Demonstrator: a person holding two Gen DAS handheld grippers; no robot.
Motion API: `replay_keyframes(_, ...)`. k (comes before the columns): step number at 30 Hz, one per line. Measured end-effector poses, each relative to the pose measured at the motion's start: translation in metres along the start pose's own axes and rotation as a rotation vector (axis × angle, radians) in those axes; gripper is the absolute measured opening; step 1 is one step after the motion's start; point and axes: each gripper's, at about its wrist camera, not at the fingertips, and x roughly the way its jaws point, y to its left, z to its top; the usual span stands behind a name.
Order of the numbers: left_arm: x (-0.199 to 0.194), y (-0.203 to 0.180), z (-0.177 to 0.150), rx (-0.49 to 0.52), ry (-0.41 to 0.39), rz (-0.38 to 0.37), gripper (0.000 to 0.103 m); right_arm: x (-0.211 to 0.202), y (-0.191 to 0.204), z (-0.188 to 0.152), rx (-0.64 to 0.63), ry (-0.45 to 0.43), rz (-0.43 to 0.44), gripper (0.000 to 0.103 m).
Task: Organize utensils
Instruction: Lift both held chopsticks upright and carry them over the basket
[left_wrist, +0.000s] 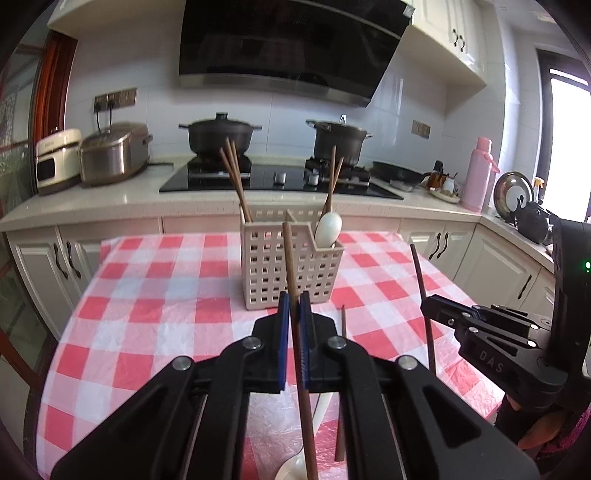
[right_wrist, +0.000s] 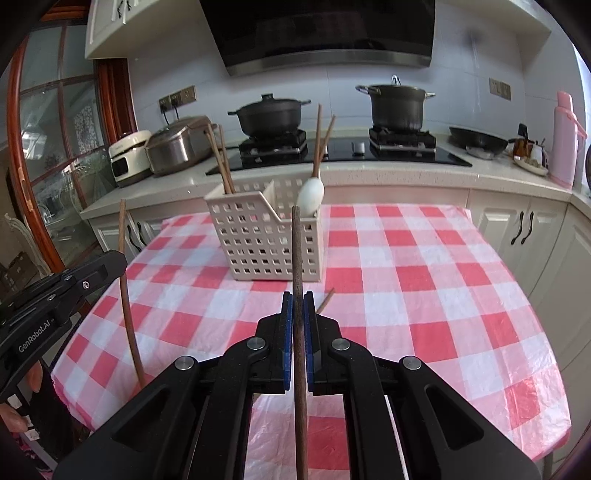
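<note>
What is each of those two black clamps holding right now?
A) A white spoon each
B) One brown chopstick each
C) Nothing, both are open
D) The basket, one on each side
B: the left gripper is shut on a chopstick, and the right gripper is shut on another chopstick; the basket stands untouched on the table.

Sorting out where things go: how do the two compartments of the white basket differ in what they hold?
The basket has a left compartment holding only brown chopsticks, which lean left. The right compartment holds chopsticks too, standing more upright, plus a white spoon resting against its front corner. The left compartment's front wall is taller; the right one's is cut lower. Both hold utensils handle-up.
</note>
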Motion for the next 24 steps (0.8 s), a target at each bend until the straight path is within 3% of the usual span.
replay_keyframes(14, -0.040, -0.014, 0.010, 0.013, -0.080, -0.037, 0.005, -0.037, 0.012, 0.009, -0.027, -0.093, 0.010, 0.006)
replay_keyframes(24, -0.041, -0.019, 0.022, 0.040, -0.113, -0.033, 0.005, -0.045, 0.016, 0.015, -0.044, -0.135, 0.012, 0.006)
